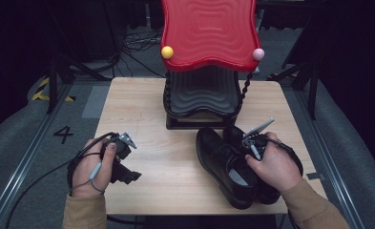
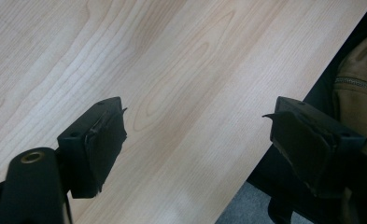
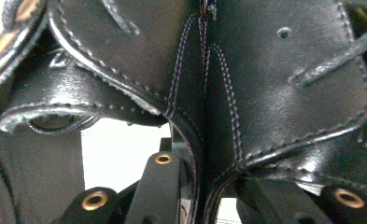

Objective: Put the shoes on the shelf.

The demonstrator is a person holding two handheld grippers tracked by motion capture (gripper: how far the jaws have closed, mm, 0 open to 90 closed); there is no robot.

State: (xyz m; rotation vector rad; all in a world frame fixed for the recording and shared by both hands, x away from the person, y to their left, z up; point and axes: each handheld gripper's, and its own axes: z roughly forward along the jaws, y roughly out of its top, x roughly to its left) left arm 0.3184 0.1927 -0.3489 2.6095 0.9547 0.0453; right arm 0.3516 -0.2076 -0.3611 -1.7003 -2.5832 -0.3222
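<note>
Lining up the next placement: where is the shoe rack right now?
In the high view the shoe rack stands at the table's far middle edge, under its red top shelf, with the pair of black shoes just in front, slightly to its right.

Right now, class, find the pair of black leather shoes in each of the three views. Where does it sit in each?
High view: the black leather shoes stand at lower right on the wooden table, under the right gripper.
Left gripper view: not in this picture; it looks down on the table.
Right gripper view: close up, stitched black leather across the frame.
Shared landmark: the light wooden tabletop.
</note>
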